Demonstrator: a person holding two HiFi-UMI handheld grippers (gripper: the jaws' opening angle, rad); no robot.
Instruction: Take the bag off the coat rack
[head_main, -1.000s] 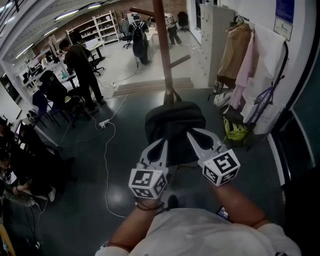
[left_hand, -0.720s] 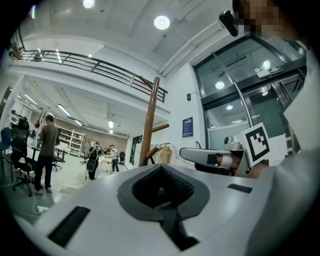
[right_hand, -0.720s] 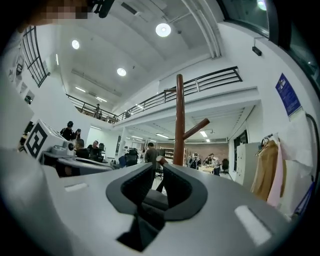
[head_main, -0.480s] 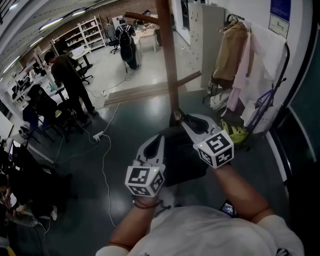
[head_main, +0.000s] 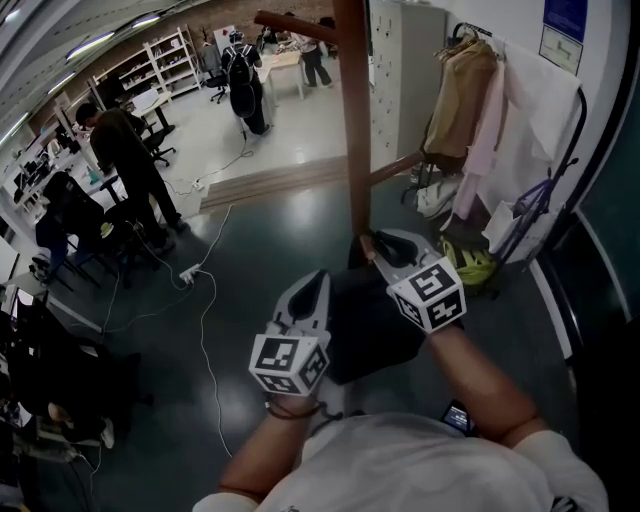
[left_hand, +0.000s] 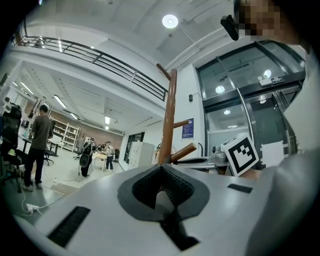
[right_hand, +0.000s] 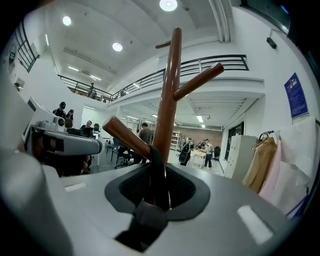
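One black bag (head_main: 365, 330) hangs low on the coat rack (head_main: 353, 120) — its strap (right_hand: 156, 172) now pinched in the right gripper (head_main: 380, 243), which has climbed to the bag's 12 o'clock; left gripper (head_main: 314, 283), jaws together and empty, sits at 9 o'clock — lifting the strap off the peg (right_hand: 127, 137) looks next

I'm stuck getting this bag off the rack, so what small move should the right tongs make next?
Probably lift the right tongs up and outward along the slanted brown wooden peg: they're shut on the black bag strap, which loops over that peg beside the pole.
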